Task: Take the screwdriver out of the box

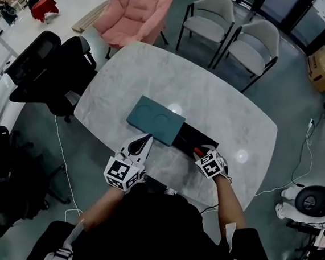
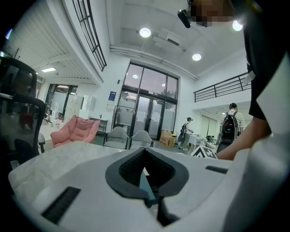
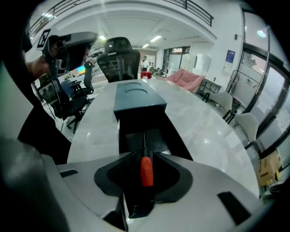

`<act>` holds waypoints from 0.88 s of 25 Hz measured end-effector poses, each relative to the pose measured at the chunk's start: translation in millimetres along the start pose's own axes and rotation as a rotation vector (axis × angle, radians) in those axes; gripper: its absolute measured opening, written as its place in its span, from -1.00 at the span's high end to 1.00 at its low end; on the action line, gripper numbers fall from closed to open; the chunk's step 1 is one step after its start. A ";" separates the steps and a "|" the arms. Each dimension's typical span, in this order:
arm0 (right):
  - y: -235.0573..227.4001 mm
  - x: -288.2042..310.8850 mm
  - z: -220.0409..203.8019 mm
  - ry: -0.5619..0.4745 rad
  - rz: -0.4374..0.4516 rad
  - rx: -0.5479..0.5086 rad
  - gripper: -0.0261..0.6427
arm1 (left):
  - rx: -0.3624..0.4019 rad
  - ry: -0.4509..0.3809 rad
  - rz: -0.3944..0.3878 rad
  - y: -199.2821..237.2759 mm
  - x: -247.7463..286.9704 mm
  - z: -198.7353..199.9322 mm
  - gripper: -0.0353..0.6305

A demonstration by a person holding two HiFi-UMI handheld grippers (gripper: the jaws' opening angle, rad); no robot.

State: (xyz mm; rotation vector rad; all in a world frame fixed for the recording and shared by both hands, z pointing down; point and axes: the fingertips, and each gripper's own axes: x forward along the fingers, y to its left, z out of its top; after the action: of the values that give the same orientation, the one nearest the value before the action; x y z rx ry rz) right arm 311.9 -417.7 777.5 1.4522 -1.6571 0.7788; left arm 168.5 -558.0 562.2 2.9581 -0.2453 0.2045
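In the open black box (image 1: pixel 200 139) on the marble worktop (image 1: pixel 223 98), the screwdriver (image 3: pixel 147 172) is lying with its red handle between the spread jaws of the right tool (image 3: pixel 145 158), which are not pressing it. The left tool (image 2: pixel 146 176) is clenching the near edge of the teal lid (image 1: pixel 155 120), which is covering the box's left end.

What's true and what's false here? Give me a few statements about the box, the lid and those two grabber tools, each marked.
1. A red-handled screwdriver lies in the black box. True.
2. The right gripper has clamped the handle. False: its jaws stand apart on either side of it, not pressing.
3. The teal lid covers the whole box. False: it is slid aside, leaving the screwdriver's end uncovered.
4. The left gripper is shut on the lid's edge. True.
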 end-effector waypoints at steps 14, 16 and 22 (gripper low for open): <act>1.0 39.6 -23.0 0.273 0.093 -0.148 0.57 | -0.041 -0.031 0.049 28.9 -16.4 13.0 0.88; 1.0 40.2 -22.8 0.278 0.094 -0.146 0.58 | -0.041 -0.031 0.053 31.5 -17.8 13.6 0.88; 0.1 38.2 -26.2 0.248 0.071 -0.119 0.58 | -0.028 -0.020 0.041 28.9 -18.8 10.0 0.88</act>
State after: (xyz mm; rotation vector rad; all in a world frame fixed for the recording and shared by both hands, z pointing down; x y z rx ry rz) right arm 314.5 -414.9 823.6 1.1697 -1.5430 0.8482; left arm 146.4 -585.1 554.1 2.9308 -0.3085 0.1757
